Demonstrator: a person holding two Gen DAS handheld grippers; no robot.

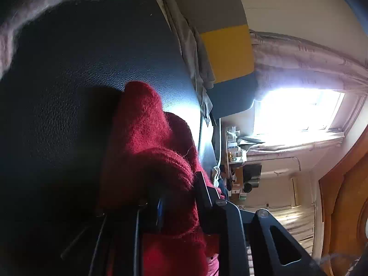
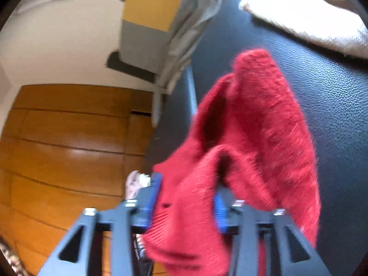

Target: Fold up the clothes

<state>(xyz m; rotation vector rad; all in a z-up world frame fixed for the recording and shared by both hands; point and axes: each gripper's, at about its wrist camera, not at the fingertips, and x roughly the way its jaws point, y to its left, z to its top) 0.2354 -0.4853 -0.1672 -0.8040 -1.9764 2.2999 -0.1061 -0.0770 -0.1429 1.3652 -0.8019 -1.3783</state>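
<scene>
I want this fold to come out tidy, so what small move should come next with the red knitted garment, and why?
Probably lower the red knitted garment onto the dark leather-like surface. It hangs bunched between the right gripper fingers, which look parted, and it bulges around the left gripper, so it is not yet flat.

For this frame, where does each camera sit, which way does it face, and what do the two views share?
Left wrist: on the left gripper, rolled sideways, facing red knit garment on the dark leather-look surface; black fingers show.
Right wrist: on the right gripper, facing the garment between blue pads, wooden floor beside.
Shared: garment, dark surface, pale fuzzy cloth, yellow and grey panel.
</scene>
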